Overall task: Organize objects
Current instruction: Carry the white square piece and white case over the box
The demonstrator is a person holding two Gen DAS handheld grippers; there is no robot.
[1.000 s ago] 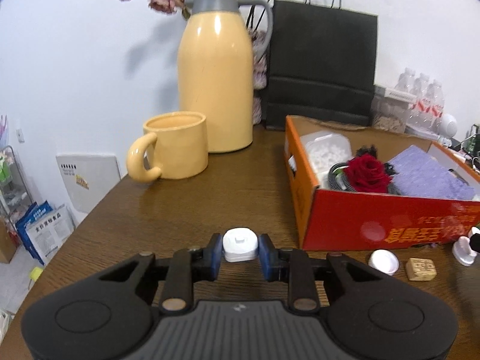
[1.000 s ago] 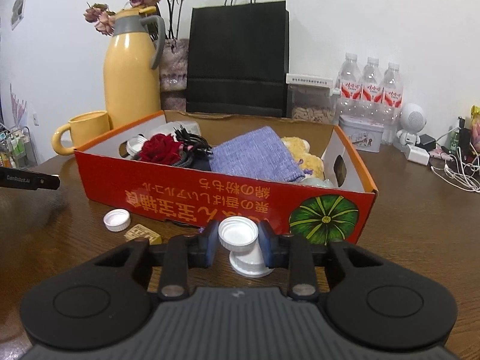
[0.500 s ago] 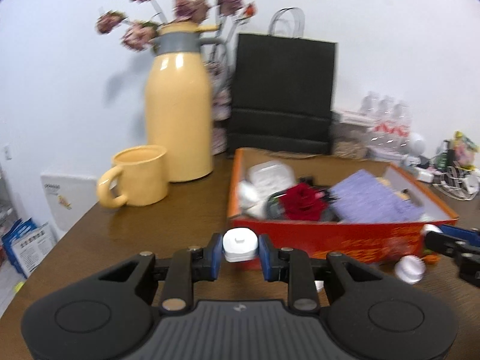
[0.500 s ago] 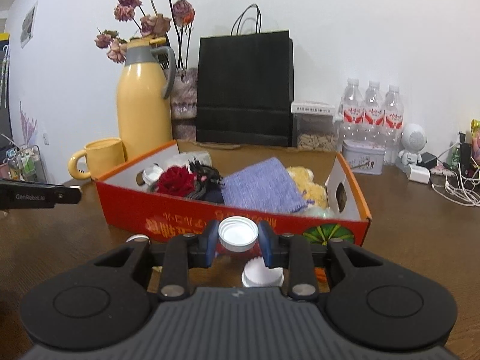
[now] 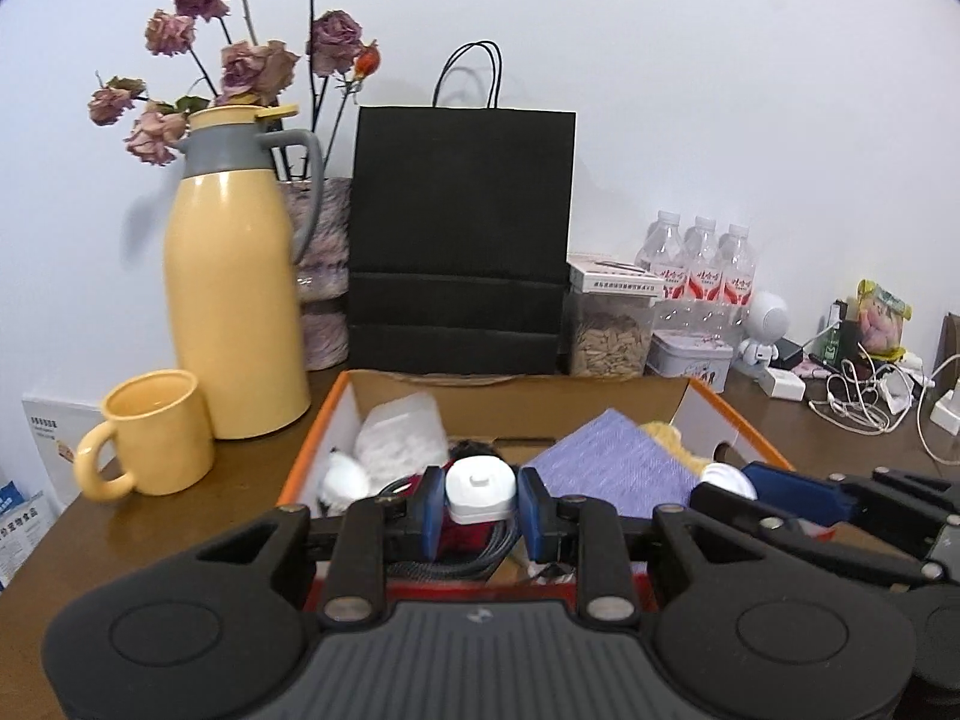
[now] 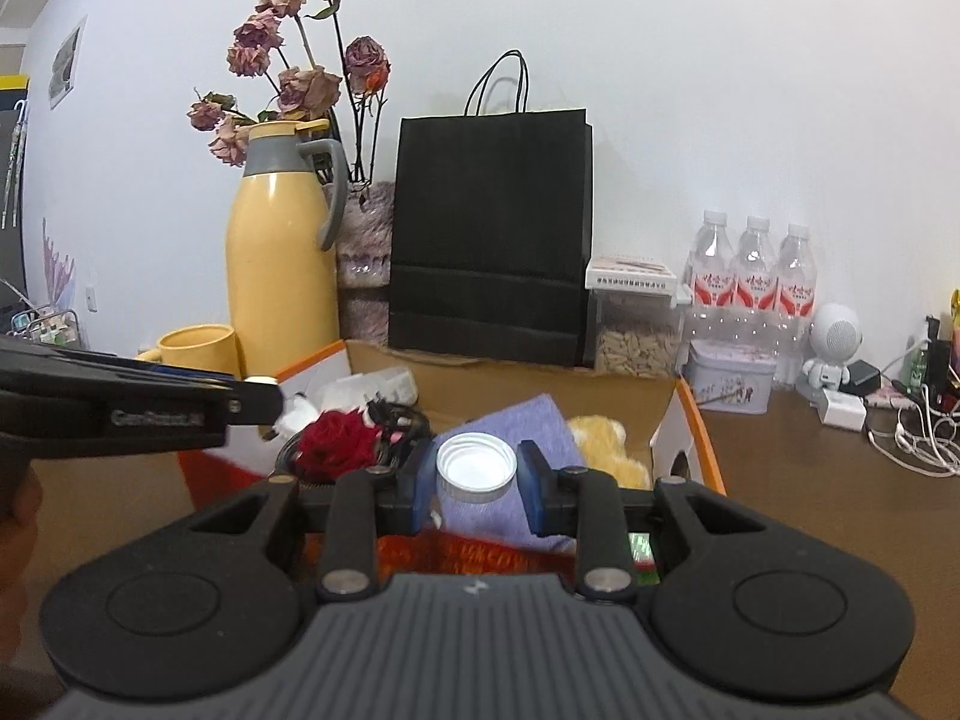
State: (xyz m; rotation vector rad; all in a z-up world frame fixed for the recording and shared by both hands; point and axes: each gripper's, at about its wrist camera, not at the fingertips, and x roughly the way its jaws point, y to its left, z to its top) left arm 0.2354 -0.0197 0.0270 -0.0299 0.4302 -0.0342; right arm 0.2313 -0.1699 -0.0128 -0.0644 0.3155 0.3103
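Brown wooden table point(image 6: 810, 480); one orange cardboard box point(image 5: 312, 450) at centre; left gripper point(image 5: 480, 504) clamped on squarish white plastic cap point(image 5: 480, 489) above box; right gripper point(image 6: 477, 483) clamped on round ribbed white lid point(image 6: 477, 468) above box; three water bottles point(image 6: 753, 276) behind box.

Two grippers point(image 5: 481, 504) point(image 6: 477, 477), each with one white cap point(image 5: 480, 489) point(image 6: 476, 466). Behind the box point(image 5: 312, 450): one bag point(image 5: 459, 240), one jug point(image 5: 234, 294), one mug point(image 5: 153, 435), three bottles point(image 6: 753, 276), one tin point(image 6: 729, 375).

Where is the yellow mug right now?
In the left wrist view the yellow mug stands on the table at the left, in front of the yellow jug and left of the orange box.
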